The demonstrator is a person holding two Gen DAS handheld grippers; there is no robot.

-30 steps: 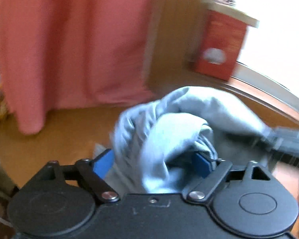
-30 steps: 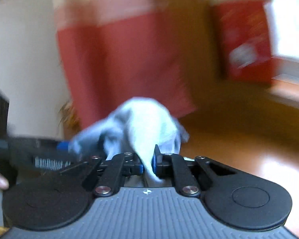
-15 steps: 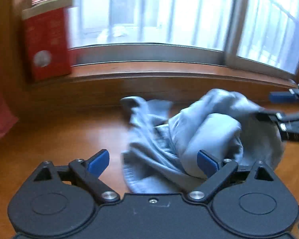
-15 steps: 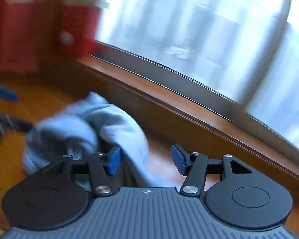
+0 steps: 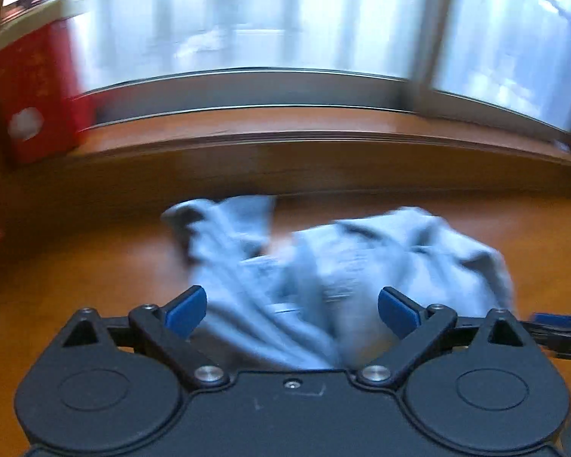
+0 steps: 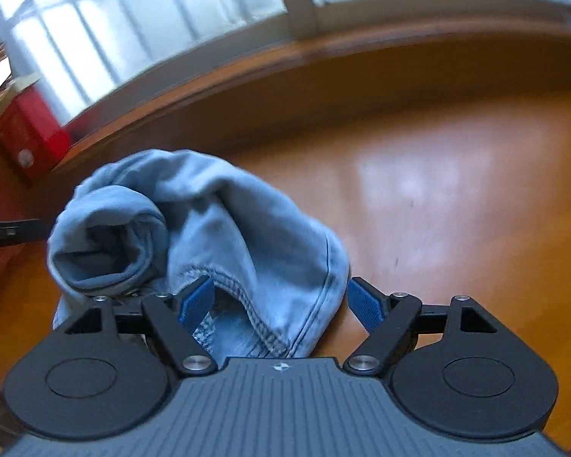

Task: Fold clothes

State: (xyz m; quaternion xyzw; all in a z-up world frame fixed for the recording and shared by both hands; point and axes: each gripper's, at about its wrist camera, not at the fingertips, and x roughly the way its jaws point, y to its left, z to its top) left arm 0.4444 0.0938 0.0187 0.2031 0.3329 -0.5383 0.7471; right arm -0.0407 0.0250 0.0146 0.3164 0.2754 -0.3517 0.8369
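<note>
Wooden table (image 6: 456,175) under window (image 5: 247,19); red box (image 5: 30,87) on sill, its white mark too blurred to read. Crumpled light-blue jeans (image 6: 209,221) lie on the table, near edge hidden behind both tools. My right gripper (image 6: 281,302), a second ago clamped on the denim, has just been opening; cloth sits loose between its jaws. My left gripper (image 5: 291,310) has just been opening too, pads apart, blurred denim between

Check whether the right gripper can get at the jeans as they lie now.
Probably yes. The right gripper stands open, its jaws having just been opening, and the crumpled jeans lie on the wooden surface between them, with nothing in front.
</note>
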